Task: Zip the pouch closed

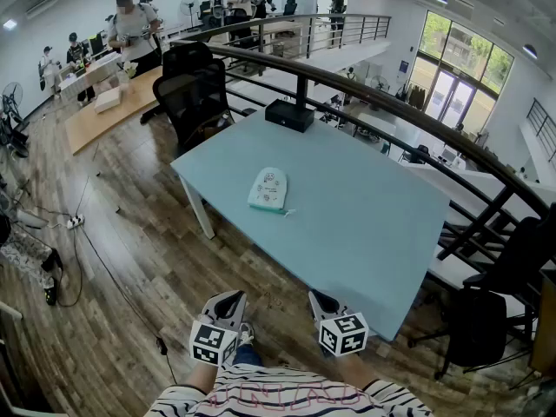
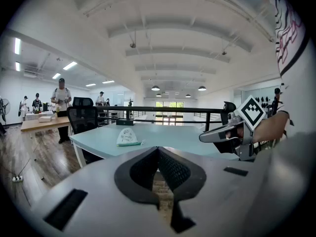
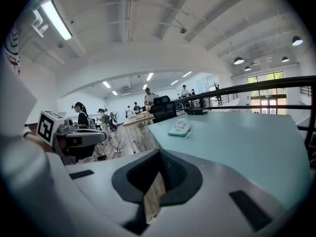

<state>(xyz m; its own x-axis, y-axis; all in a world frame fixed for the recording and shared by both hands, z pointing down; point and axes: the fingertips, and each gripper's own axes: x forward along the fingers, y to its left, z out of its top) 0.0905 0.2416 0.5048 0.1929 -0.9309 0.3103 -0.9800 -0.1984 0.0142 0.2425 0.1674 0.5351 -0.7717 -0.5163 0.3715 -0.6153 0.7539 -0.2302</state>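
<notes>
My left gripper (image 2: 158, 149): jaws closed together, nothing between them. Beyond them, the pale pouch (image 2: 127, 137) lies flat on the light blue table (image 2: 187, 134), well apart from my jaws. My right gripper (image 2: 217, 134) shows at the right. A black chair (image 2: 82, 118) stands behind the table's left end.

Head view: high on the person's head, facing forward and steeply down, with the table (image 1: 373, 233) well out ahead.
Left gripper view: low, looking along its own jaws, about level with the tabletop; the right gripper (image 2: 205, 138) sits close at its right.
Right gripper view: low too, the table spreads to its right and the left gripper (image 3: 101, 134) is at its left.
Shared: all three catch the pouch (image 1: 268, 189) and the black railing (image 1: 373, 94) behind it.
</notes>
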